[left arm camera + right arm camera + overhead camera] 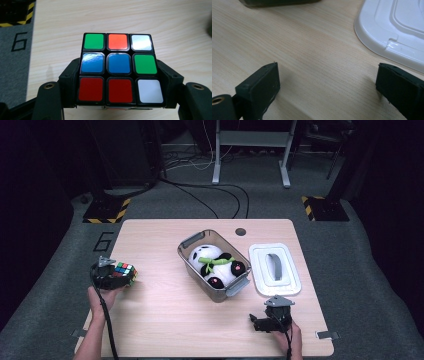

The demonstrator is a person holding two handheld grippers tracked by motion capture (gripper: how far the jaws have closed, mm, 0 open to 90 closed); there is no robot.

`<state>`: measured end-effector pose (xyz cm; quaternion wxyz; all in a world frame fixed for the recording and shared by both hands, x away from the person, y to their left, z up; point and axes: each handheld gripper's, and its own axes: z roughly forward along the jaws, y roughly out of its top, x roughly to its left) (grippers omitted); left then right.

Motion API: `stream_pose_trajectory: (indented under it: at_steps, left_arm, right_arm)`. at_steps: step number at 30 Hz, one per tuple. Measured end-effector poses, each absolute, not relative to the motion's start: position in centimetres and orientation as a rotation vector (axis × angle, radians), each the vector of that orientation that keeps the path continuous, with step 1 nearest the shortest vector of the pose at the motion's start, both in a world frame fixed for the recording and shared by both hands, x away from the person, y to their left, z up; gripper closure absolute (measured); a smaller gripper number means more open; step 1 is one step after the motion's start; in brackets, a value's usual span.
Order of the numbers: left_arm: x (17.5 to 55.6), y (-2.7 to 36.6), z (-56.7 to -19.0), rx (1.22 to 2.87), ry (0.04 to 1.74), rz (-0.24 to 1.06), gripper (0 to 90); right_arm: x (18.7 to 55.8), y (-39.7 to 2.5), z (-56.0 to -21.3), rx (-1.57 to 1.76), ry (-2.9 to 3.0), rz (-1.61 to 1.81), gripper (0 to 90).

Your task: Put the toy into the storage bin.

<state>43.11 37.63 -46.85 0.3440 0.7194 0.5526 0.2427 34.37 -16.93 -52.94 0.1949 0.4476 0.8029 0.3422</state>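
While clamped in left tongs (119,279), cube (119,68) above table (165,320).

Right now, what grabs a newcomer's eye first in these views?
The scrambled puzzle cube, clamped between the left gripper fingers at the table's left edge, stands out most. Next is the plush panda lying in the clear bin at mid-table, with the white lid flat beside it. The right gripper sits open near the lid, holding nothing.
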Motion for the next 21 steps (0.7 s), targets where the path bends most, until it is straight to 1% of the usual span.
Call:
stream_pose_trajectory:
  at_steps: [7,9,14,17,20,21]
  left_arm:
    - [42.3,35.7,-44.5,1.916,1.33,0.594,33.8]
    - [42.0,35.0,-43.8,1.924,1.286,0.561,33.8]
    - [41.7,33.7,-42.5,1.953,1.233,0.533,33.8]
    - [41.5,33.2,-41.9,1.967,1.224,0.544,33.8]
    - [41.4,32.6,-41.2,1.975,1.198,0.526,33.8]
    - [41.5,32.5,-40.9,1.969,1.187,0.49,33.8]
  right_arm:
    - [34.4,-16.9,-52.9,1.254,2.251,0.959,4.6]
    - [34.4,-17.0,-52.9,1.252,2.257,0.963,4.5]
    - [34.4,-17.0,-52.9,1.253,2.257,0.963,4.4]
    - [34.4,-17.0,-52.9,1.252,2.259,0.964,4.4]
    - [34.5,-17.0,-52.9,1.246,2.262,0.965,4.3]
    - [34.5,-17.0,-52.9,1.245,2.263,0.965,4.2]
